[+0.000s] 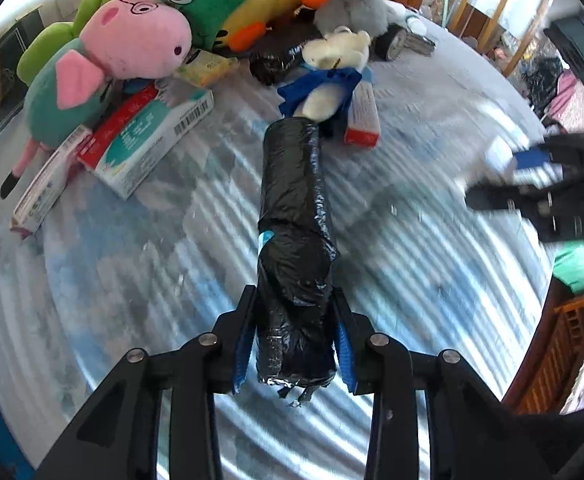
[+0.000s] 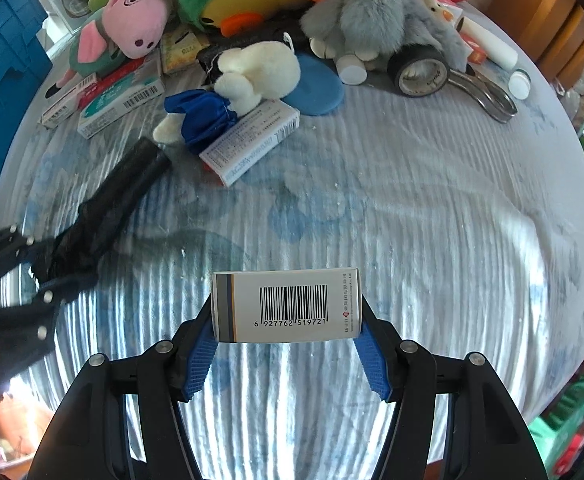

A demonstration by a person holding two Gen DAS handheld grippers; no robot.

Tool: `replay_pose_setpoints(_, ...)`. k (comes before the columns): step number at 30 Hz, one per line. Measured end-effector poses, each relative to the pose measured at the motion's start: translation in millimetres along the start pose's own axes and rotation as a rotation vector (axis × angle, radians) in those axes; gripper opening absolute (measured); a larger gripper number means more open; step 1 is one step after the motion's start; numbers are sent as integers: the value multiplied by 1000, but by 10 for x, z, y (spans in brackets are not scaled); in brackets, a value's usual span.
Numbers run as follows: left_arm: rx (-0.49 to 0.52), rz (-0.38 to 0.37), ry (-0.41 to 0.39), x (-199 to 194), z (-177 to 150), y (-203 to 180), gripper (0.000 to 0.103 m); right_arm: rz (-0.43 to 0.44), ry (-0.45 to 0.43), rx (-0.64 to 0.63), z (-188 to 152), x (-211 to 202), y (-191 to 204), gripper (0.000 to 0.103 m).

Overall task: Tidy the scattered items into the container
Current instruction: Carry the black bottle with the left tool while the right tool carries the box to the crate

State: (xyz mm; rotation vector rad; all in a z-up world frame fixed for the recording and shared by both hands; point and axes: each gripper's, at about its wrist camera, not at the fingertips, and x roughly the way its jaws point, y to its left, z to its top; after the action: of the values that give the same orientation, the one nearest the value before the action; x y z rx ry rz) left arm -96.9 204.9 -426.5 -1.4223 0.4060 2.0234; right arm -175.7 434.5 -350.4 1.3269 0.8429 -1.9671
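Left gripper (image 1: 293, 336): clamps black bin-bag roll (image 1: 293, 220) endwise, lifted for transfer. Right gripper (image 2: 288, 334): pinches barcoded medicine box (image 2: 286, 306) across its ends. Blue container (image 2: 0, 80): presumed destination.

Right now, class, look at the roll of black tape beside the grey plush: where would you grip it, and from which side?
Grip the black tape roll across its flat faces, coming from above. It stands on edge with its open core facing the camera, leaving the top rim free. The grey plush crowds it behind and the metal clip lies at its right, so side approaches look tight.
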Motion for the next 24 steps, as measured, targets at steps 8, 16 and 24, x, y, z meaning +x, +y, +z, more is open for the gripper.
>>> replay_pose_setpoints(8, -8, 9, -3, 131, 289, 2, 37, 4, -9, -4, -166, -81, -137, 62)
replay_pose_setpoints(16, 22, 37, 0, 157, 378, -41, 34, 7, -12, -21, -328, -139, -217, 62)
replay_pose_setpoints(24, -7, 70, -29, -133, 378, -84, 34, 8, -41, -51, -444, -344, -250, 62)
